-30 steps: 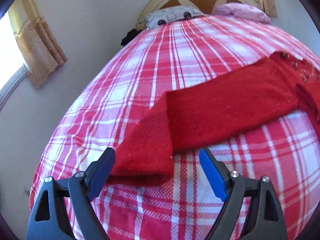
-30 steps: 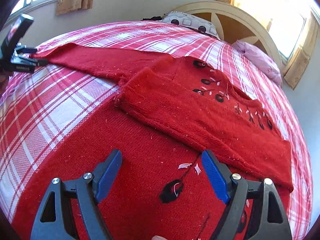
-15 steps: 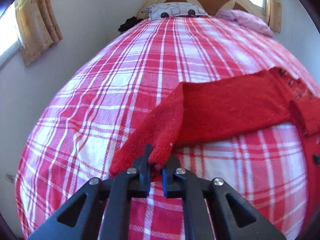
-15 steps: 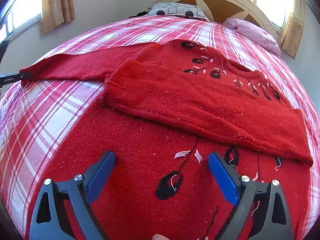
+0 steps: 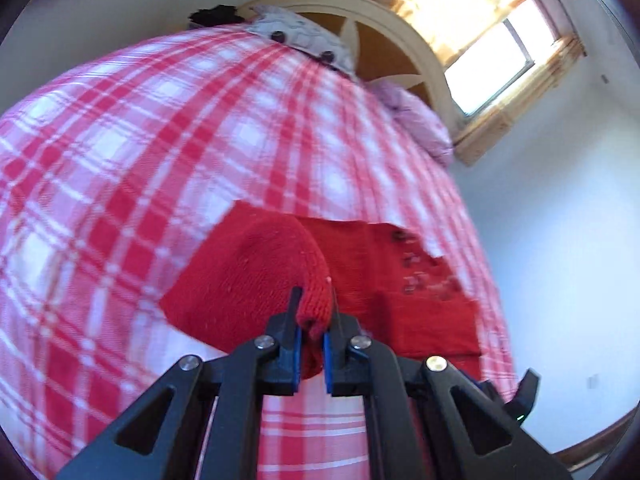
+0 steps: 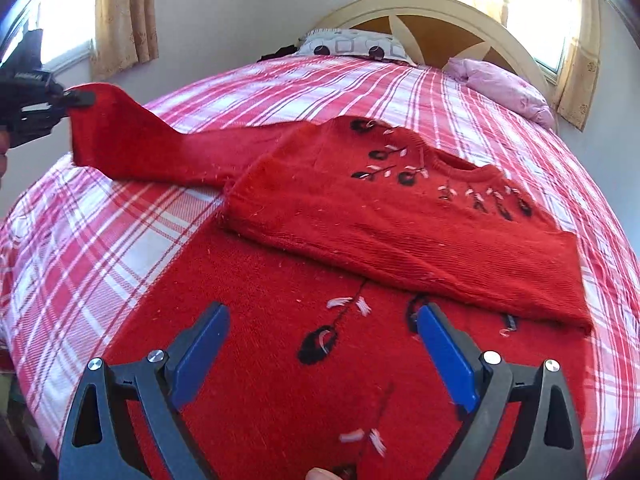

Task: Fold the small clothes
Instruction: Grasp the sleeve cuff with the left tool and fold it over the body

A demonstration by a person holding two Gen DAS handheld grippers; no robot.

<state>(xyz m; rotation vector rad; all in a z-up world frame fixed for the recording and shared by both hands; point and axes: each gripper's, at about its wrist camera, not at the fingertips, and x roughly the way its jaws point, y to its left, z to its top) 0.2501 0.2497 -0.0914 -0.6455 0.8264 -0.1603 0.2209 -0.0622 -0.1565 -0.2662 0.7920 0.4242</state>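
A red knitted sweater (image 6: 304, 312) with black and white flower stitching lies on the plaid bed; its right sleeve (image 6: 420, 240) is folded across the chest. My left gripper (image 5: 311, 320) is shut on the cuff of the left sleeve (image 5: 256, 272) and holds it lifted off the bed. From the right wrist view that gripper (image 6: 80, 98) sits at the far left with the sleeve (image 6: 132, 144) rising up to it. My right gripper (image 6: 320, 344) hovers open over the sweater's lower body, nothing between its blue pads (image 6: 448, 356).
The red and white plaid bedspread (image 6: 120, 248) covers the whole bed. A patterned pillow (image 6: 352, 46) and a pink pillow (image 6: 504, 88) lie at the curved headboard (image 6: 432, 16). Curtained windows flank it. A fingertip (image 6: 320, 474) shows at the bottom edge.
My left gripper closed on the sleeve cuff, then rose and rolled, pulling the sleeve up off the bed. My right gripper opened a little wider and shifted slightly over the sweater.
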